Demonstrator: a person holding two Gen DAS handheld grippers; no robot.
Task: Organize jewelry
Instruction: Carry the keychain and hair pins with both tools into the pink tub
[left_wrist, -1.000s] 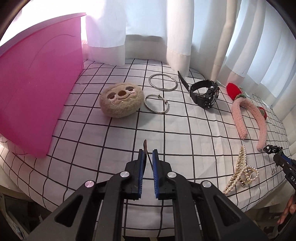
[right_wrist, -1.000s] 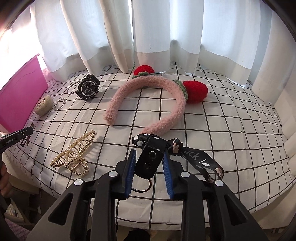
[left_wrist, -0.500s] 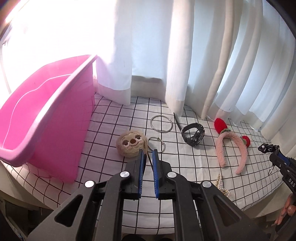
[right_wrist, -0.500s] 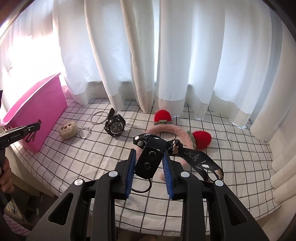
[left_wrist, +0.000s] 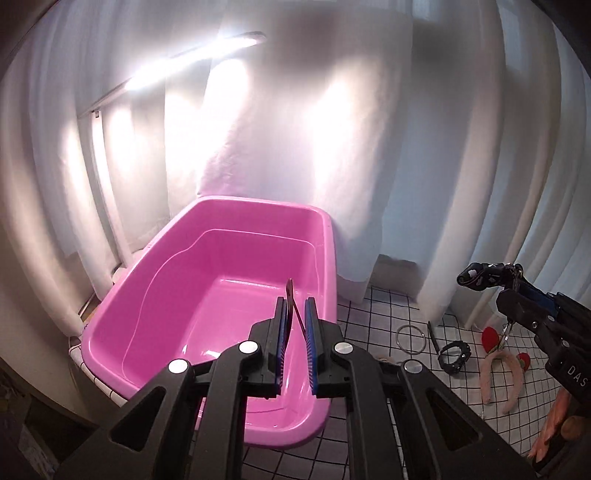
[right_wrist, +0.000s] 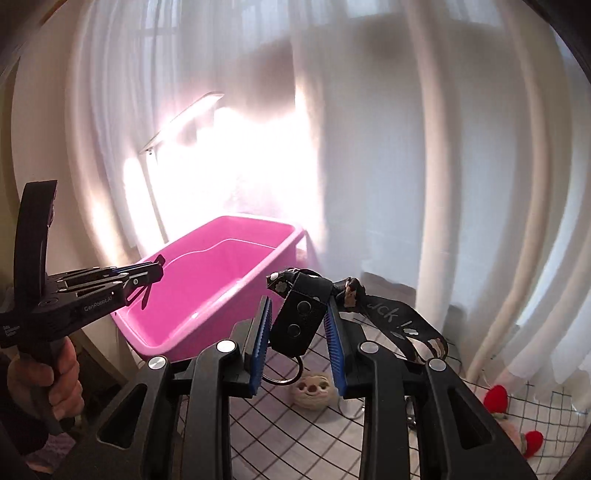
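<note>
Left wrist view: pink tub lies just beyond the left fingers, clamped on a thin flat clip, light and stiff. Right fingers pinch a limp black strap at its snap tab, likely light.

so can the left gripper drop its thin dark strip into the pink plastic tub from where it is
Probably yes: the left gripper holds the thin dark strip over the open pink plastic tub, with nothing visible between them.
</note>
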